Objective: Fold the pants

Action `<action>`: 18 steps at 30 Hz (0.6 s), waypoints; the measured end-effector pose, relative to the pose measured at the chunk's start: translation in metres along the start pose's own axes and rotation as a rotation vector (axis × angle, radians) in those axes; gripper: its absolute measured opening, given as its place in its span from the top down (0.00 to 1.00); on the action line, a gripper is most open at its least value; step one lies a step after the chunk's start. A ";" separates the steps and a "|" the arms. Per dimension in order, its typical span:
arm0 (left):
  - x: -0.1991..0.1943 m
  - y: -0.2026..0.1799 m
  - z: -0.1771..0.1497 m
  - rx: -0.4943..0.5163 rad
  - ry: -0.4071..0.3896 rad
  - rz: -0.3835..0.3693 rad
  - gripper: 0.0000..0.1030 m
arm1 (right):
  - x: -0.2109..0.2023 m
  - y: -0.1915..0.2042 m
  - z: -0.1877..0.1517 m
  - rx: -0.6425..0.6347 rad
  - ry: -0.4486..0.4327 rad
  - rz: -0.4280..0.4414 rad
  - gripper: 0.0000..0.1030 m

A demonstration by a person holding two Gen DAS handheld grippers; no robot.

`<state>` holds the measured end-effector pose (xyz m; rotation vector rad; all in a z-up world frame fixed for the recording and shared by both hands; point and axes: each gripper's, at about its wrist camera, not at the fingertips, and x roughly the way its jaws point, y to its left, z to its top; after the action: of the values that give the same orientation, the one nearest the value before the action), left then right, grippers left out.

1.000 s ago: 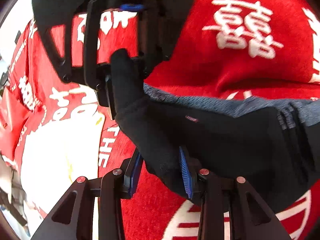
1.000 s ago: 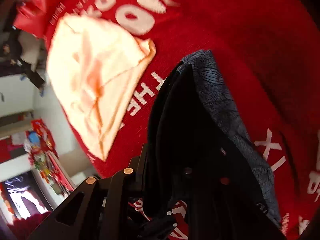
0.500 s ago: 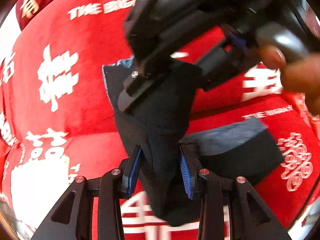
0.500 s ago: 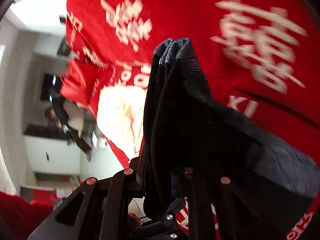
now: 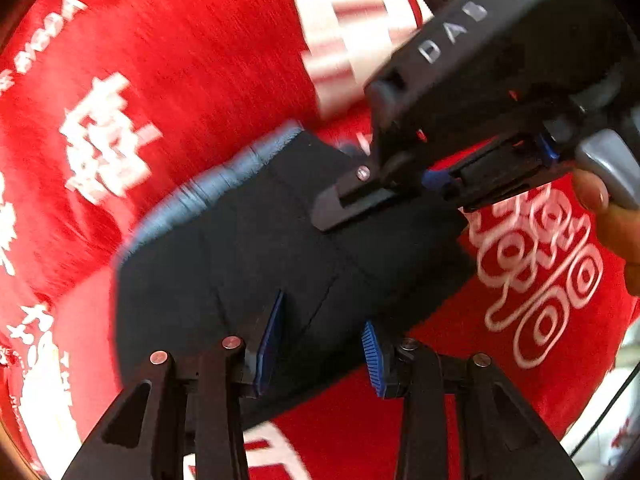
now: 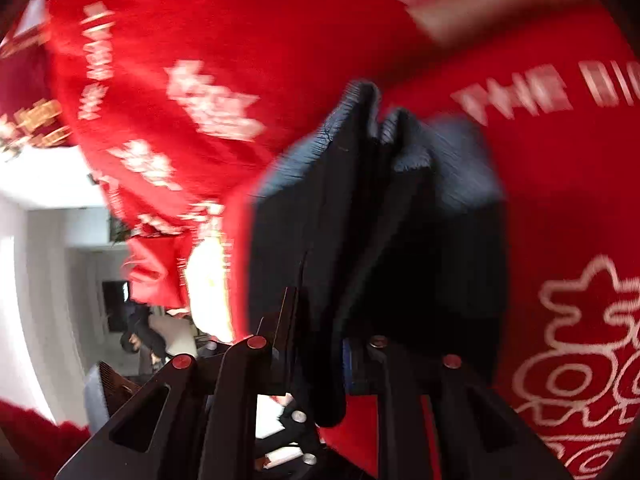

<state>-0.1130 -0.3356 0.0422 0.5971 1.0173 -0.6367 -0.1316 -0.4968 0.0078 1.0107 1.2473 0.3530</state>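
Observation:
The dark navy pants (image 5: 248, 264) are a folded bundle with a blue-grey waistband edge, held above the red blanket. My left gripper (image 5: 320, 344) is shut on the near edge of the pants, blue pads pressing the cloth. My right gripper (image 5: 384, 196) shows in the left wrist view at the upper right, shut on the far edge of the same bundle. In the right wrist view the pants (image 6: 380, 232) bunch up between the fingers of my right gripper (image 6: 320, 344), which hide under the cloth.
A red blanket (image 5: 180, 60) with white characters covers the whole surface. A pale cream cloth (image 6: 208, 284) lies at the blanket's left edge in the right wrist view. Beyond it is a room with white walls (image 6: 24, 264).
Both grippers have swung the pants across the blanket. The bundle has turned from hanging upright to lying flatter and wider between the two grippers. Both grips have held.

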 end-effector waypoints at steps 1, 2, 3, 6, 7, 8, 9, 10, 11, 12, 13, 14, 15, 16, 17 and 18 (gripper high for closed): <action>0.001 -0.005 -0.002 0.022 -0.004 0.020 0.63 | 0.001 -0.006 -0.001 0.013 -0.004 0.015 0.81; 0.000 -0.009 -0.003 0.039 -0.017 0.037 0.63 | 0.001 -0.010 -0.002 0.024 -0.008 0.033 0.81; 0.000 -0.012 -0.004 0.049 -0.022 0.043 0.63 | -0.001 -0.012 -0.002 0.031 -0.010 0.047 0.81; -0.002 -0.012 -0.001 0.033 0.008 0.034 0.57 | 0.000 -0.006 -0.001 0.014 0.003 0.030 0.81; -0.005 -0.009 0.001 0.019 0.020 0.025 0.57 | -0.001 -0.001 -0.001 0.008 0.007 0.031 0.81; -0.007 -0.006 0.003 0.012 0.025 0.017 0.57 | -0.003 0.003 -0.002 0.001 0.007 0.031 0.81; -0.013 -0.002 0.006 0.000 0.031 0.005 0.57 | -0.003 0.010 -0.003 -0.009 0.006 0.027 0.81; -0.018 0.002 0.008 -0.010 0.036 -0.004 0.56 | -0.009 0.012 -0.001 -0.018 0.006 0.022 0.81; -0.024 0.007 0.009 -0.025 0.044 -0.020 0.54 | -0.010 0.016 -0.004 -0.030 0.002 0.011 0.81; -0.027 0.010 0.007 -0.039 0.052 -0.023 0.40 | -0.009 0.019 -0.006 -0.039 -0.004 -0.011 0.81; -0.029 0.016 0.005 -0.058 0.055 -0.029 0.31 | -0.009 0.020 -0.007 -0.041 -0.009 -0.034 0.81; -0.036 0.024 0.003 -0.077 0.050 -0.053 0.31 | -0.005 0.021 -0.007 -0.038 -0.009 -0.060 0.81; -0.039 0.028 -0.001 -0.082 0.046 -0.064 0.31 | -0.002 0.018 -0.009 -0.032 0.001 -0.099 0.81; -0.043 0.033 -0.005 -0.076 0.046 -0.062 0.31 | 0.000 0.017 -0.011 -0.028 0.010 -0.125 0.81; -0.047 0.037 -0.007 -0.070 0.049 -0.056 0.31 | 0.001 0.016 -0.012 -0.022 0.014 -0.139 0.81; -0.049 0.042 -0.009 -0.074 0.052 -0.050 0.31 | 0.002 0.015 -0.014 -0.016 0.015 -0.149 0.80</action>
<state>-0.1068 -0.2912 0.0889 0.5268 1.1026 -0.6268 -0.1395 -0.4813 0.0189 0.8969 1.3233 0.2545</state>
